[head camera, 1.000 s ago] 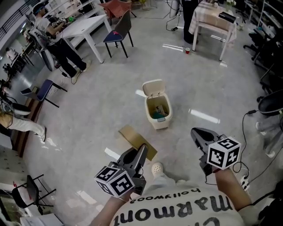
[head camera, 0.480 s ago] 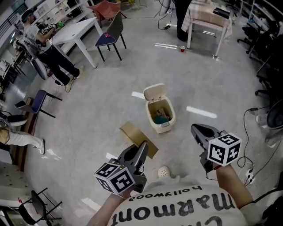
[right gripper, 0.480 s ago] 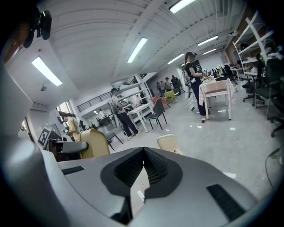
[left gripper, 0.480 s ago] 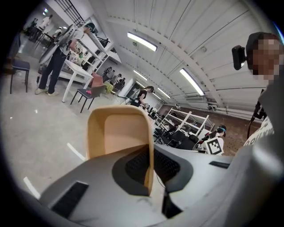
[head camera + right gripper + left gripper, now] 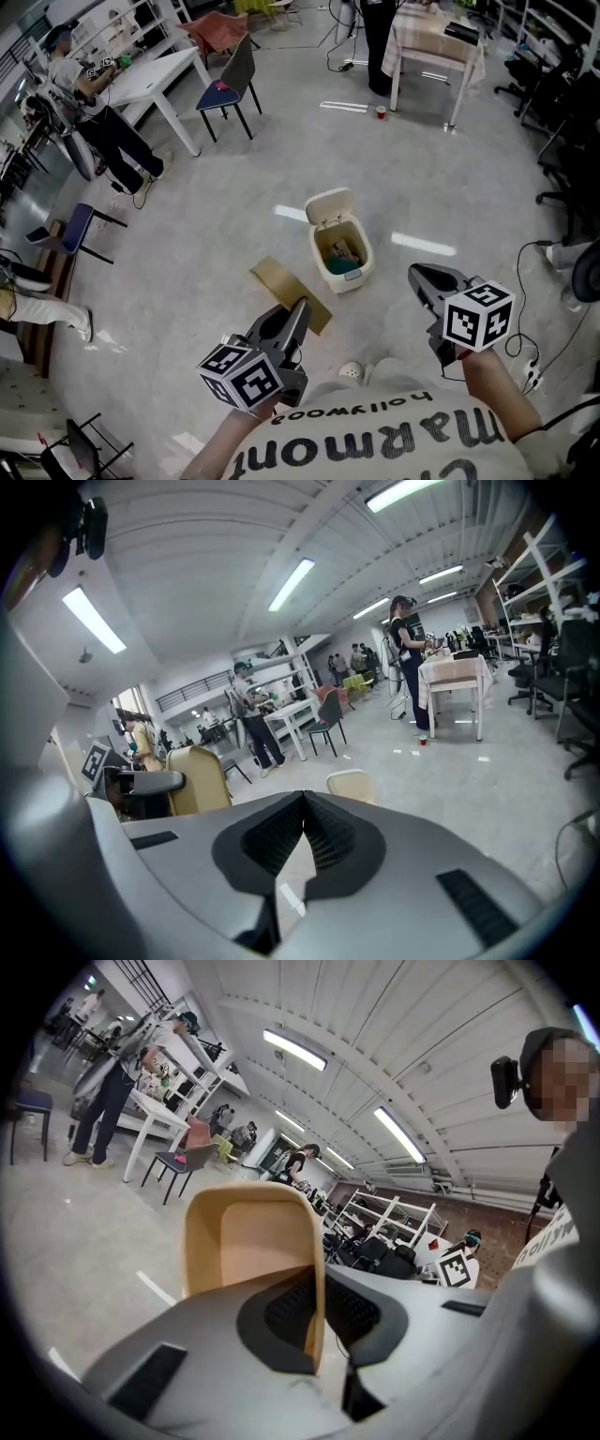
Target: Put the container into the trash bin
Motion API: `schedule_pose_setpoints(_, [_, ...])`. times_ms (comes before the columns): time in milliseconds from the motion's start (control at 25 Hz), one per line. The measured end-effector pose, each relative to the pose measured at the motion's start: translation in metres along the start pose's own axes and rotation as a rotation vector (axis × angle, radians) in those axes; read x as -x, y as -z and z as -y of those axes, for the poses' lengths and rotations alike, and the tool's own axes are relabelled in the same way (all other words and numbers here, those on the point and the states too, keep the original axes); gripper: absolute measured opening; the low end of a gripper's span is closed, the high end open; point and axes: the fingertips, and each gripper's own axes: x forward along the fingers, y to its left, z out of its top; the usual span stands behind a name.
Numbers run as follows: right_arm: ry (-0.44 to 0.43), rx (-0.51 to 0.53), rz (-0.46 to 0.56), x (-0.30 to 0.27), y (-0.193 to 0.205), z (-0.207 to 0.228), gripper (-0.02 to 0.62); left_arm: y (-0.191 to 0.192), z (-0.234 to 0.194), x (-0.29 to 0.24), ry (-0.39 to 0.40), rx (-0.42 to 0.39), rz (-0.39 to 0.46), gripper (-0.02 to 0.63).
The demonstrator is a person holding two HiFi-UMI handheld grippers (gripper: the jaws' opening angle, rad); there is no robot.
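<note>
My left tongs (image 5: 321, 1321) are closed on the thin side wall of the container (image 5: 251, 1246), a shallow tan tray with rounded corners. The wall is pinched between the two ribbed pads, and the hollow side faces back toward the left gripper view. My right tongs (image 5: 302, 803) are fully shut, tips meeting, with nothing between them.

In the head view I see the container held above the floor (image 5: 187, 225), sticking out ahead of the left tongs. Its long axis runs from far left to near right. It is to the left of the trash bin (image 5: 343, 277) and nearer to me, apart from it.

The bin stands on the floor with its lid flipped up and litter inside. On the person's shirt (image 5: 375, 441) I can read "hollywood" and "Marmont", upside down.
</note>
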Motion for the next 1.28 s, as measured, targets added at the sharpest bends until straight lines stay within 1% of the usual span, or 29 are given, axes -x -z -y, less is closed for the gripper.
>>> schedule_pose_setpoints(280, [0.006,0.008,-0.023,-0.006,0.002,0.001,0.002,0.001,-0.012,-0.001,-0.018,0.011,-0.019,0.026])
schedule_pose_setpoints(400, [0.002,0.002,-0.046,-0.010,0.007,0.006,0.002,0.004,-0.013,-0.009,-0.017,0.016,-0.027,0.026])
schedule_pose_setpoints(560, [-0.013,0.004,-0.068,-0.022,0.008,0.015,0.002,0.000,-0.019,-0.024,-0.032,0.023,-0.017,0.026])
schedule_pose_setpoints(840, [-0.055,0.019,-0.082,-0.055,-0.015,0.033,0.002,-0.013,-0.036,-0.046,-0.079,0.046,0.010,0.026])
schedule_pose_setpoints(1120, [-0.082,0.025,-0.107,-0.083,-0.040,0.066,0.002,-0.031,-0.043,-0.085,-0.122,0.072,0.049,0.026])
schedule_pose_setpoints(1280, [-0.118,0.024,-0.126,-0.104,-0.058,0.082,0.002,-0.040,-0.051,-0.106,-0.152,0.089,0.074,0.026])
